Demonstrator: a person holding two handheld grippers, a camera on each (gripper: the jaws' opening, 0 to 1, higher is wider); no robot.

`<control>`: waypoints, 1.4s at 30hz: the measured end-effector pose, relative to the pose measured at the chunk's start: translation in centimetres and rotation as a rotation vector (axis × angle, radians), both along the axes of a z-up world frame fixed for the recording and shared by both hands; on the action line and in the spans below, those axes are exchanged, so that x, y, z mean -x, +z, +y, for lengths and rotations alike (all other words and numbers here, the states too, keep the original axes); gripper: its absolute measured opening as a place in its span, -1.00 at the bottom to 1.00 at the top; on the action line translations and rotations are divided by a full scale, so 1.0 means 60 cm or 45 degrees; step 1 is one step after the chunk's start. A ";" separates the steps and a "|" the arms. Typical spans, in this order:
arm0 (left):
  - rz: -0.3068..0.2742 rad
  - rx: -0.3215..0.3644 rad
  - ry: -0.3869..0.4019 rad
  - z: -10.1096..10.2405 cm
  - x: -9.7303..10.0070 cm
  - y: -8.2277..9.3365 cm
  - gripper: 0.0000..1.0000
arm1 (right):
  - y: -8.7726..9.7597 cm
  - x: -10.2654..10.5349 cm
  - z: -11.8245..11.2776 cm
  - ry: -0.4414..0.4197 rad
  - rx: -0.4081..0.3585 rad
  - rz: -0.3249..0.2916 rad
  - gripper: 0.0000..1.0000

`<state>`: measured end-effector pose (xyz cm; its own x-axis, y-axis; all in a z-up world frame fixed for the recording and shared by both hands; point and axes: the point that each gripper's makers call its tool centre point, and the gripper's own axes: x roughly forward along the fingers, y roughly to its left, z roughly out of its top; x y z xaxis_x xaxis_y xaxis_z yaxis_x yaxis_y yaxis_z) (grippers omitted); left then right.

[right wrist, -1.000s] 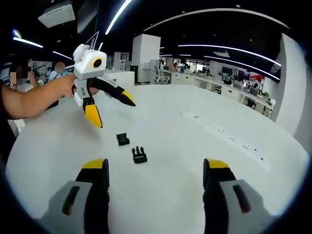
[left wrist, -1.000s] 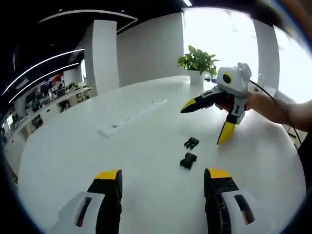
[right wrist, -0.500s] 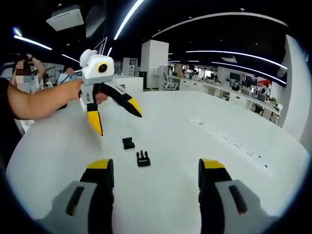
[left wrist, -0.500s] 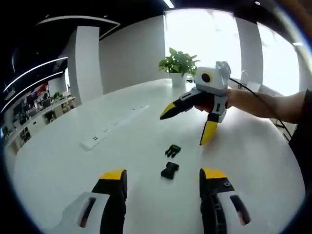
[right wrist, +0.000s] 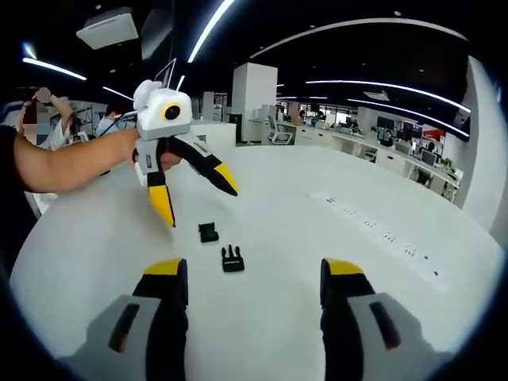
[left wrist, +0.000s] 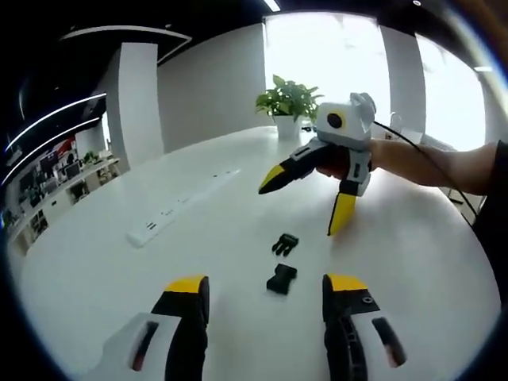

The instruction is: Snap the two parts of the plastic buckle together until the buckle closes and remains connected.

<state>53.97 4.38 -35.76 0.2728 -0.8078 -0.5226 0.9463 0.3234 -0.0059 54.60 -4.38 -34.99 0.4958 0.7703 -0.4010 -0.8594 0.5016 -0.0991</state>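
Two black buckle parts lie apart on the white table [left wrist: 119, 278]. The pronged part [left wrist: 285, 244] [right wrist: 232, 259] sits a short gap from the socket part [left wrist: 281, 279] [right wrist: 208, 232]. In the left gripper view my left gripper [left wrist: 266, 286] is open low over the table, with the socket part just ahead between its jaws. Beyond the parts my right gripper [left wrist: 302, 208] hovers open, held by a hand. The right gripper view has the right gripper [right wrist: 254, 268] open just short of the pronged part, and the left gripper [right wrist: 200, 206] open above the socket part. Neither holds anything.
A white power strip [left wrist: 178, 213] lies on the table to the left, and a potted plant [left wrist: 287, 99] stands at the far edge. Flush sockets [right wrist: 373, 226] run across the table on the right. The person's forearm [right wrist: 71, 163] reaches in from the left. Office desks stand behind.
Both hands have drifted a little closer to the buckle parts and both views have shifted with them. The two parts lie where they were, and both grippers stay open.
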 end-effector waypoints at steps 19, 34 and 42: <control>-0.029 -0.047 -0.100 -0.011 0.016 -0.003 0.00 | -0.001 0.002 0.016 0.109 0.035 0.010 0.09; -0.013 -0.062 -0.111 -0.016 0.008 -0.020 -0.26 | -0.009 0.001 0.021 0.155 0.047 0.008 -0.38; -0.021 -0.054 -0.127 -0.021 0.008 -0.015 -0.34 | -0.012 0.006 0.028 0.172 0.058 0.009 -0.43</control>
